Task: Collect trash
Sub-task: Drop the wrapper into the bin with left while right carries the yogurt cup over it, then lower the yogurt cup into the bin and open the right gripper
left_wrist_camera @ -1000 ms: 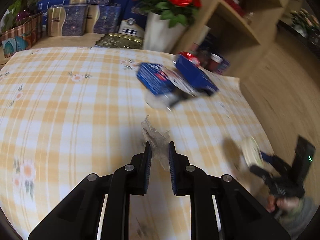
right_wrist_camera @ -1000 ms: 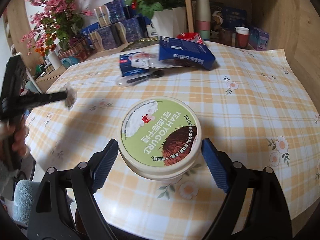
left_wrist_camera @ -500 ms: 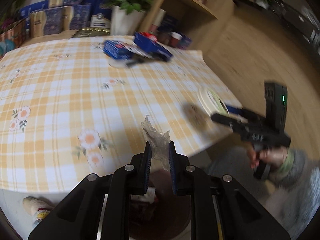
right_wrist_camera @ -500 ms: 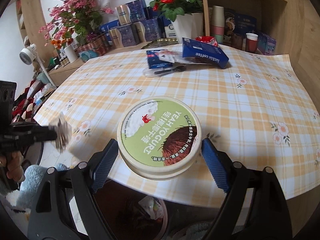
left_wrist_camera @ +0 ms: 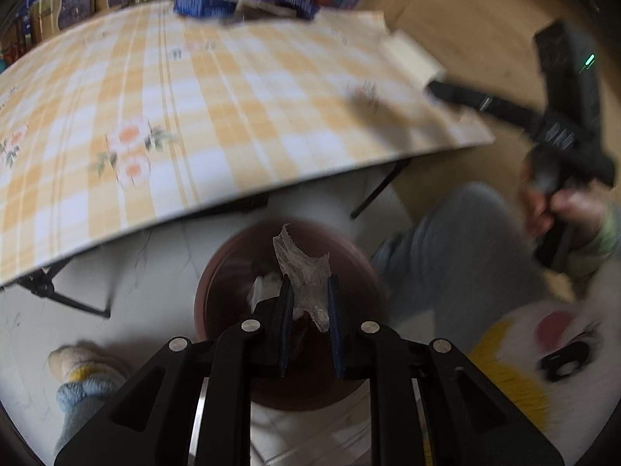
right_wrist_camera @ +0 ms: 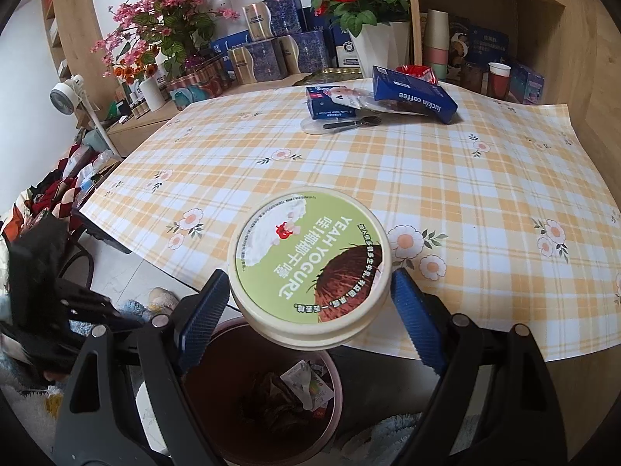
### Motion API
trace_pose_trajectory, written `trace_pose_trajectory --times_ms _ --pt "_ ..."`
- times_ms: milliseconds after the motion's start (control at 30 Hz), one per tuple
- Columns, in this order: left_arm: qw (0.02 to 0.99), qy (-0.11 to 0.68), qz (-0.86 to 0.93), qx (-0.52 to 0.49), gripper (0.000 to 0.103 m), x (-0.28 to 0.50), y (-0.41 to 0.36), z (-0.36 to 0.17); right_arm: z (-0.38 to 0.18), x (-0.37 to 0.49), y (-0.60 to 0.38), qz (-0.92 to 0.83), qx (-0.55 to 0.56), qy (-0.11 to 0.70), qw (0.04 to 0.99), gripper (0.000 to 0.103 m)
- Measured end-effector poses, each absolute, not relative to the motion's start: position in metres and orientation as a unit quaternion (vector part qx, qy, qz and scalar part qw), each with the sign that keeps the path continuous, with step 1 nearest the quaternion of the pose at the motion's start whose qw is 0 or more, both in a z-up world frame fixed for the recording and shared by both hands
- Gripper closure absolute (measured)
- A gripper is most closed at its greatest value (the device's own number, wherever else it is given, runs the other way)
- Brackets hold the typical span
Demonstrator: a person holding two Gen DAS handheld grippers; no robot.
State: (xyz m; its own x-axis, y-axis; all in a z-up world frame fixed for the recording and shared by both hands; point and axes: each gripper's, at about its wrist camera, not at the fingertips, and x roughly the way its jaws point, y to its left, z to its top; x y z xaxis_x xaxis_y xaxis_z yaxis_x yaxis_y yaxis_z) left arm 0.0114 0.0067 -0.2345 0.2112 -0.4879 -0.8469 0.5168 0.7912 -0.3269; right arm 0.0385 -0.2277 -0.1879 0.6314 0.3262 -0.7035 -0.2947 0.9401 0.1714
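My left gripper (left_wrist_camera: pixel 309 303) is shut on a crumpled clear plastic wrapper (left_wrist_camera: pixel 304 270) and hangs above the brown trash bin (left_wrist_camera: pixel 217 291) on the floor. A round yoghurt tub (right_wrist_camera: pixel 309 260) with a green lid is clamped between the blue pads of my right gripper (right_wrist_camera: pixel 308 303), past the table's front edge and over the same bin (right_wrist_camera: pixel 330 423), which holds several scraps. In the left wrist view the right gripper (left_wrist_camera: pixel 423 77) and tub (left_wrist_camera: pixel 409 56) appear at the upper right, blurred. Blue boxes (right_wrist_camera: pixel 411 93) and a plastic spoon (right_wrist_camera: pixel 351 123) lie at the table's far side.
A yellow checked cloth covers the table (right_wrist_camera: pixel 446 178). Flower vases, boxes and a shelf with cups (right_wrist_camera: pixel 498 77) stand behind it. A small fan (right_wrist_camera: pixel 70 93) stands at the left. The person's legs (left_wrist_camera: pixel 458 240), slippers (left_wrist_camera: pixel 83 384) and a plush rug (left_wrist_camera: pixel 543 369) surround the bin.
My left gripper has carried the wrapper off the table and down over the bin. The right gripper with the tub has drawn back to the table's front edge, over the bin.
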Motion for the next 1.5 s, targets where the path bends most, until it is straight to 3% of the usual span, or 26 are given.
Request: trace_pose_trajectory --times_ms 467,533,600,867,1100,1500 --pt "0.729 0.608 -0.31 0.055 0.082 0.008 -0.013 -0.294 -0.192 0.034 -0.225 0.175 0.019 0.402 0.898 0.019" --pt "0.727 0.609 -0.311 0.055 0.078 0.007 -0.016 -0.294 -0.192 0.034 -0.224 0.176 0.019 0.404 0.898 0.019" --pt "0.728 0.61 -0.308 0.054 0.062 0.007 -0.017 -0.294 -0.193 0.034 -0.223 0.177 0.019 0.405 0.897 0.019" --pt "0.78 0.559 -0.28 0.026 0.03 0.008 -0.006 -0.259 -0.197 0.031 -0.215 0.191 0.013 0.414 0.89 0.019" --pt "0.859 0.469 -0.198 -0.04 0.019 0.005 0.028 -0.203 -0.206 0.024 -0.201 0.218 0.001 0.429 0.877 0.019" --pt "0.901 0.399 -0.08 -0.147 0.017 -0.001 0.078 -0.17 -0.237 0.006 -0.167 0.293 -0.012 0.486 0.823 0.019"
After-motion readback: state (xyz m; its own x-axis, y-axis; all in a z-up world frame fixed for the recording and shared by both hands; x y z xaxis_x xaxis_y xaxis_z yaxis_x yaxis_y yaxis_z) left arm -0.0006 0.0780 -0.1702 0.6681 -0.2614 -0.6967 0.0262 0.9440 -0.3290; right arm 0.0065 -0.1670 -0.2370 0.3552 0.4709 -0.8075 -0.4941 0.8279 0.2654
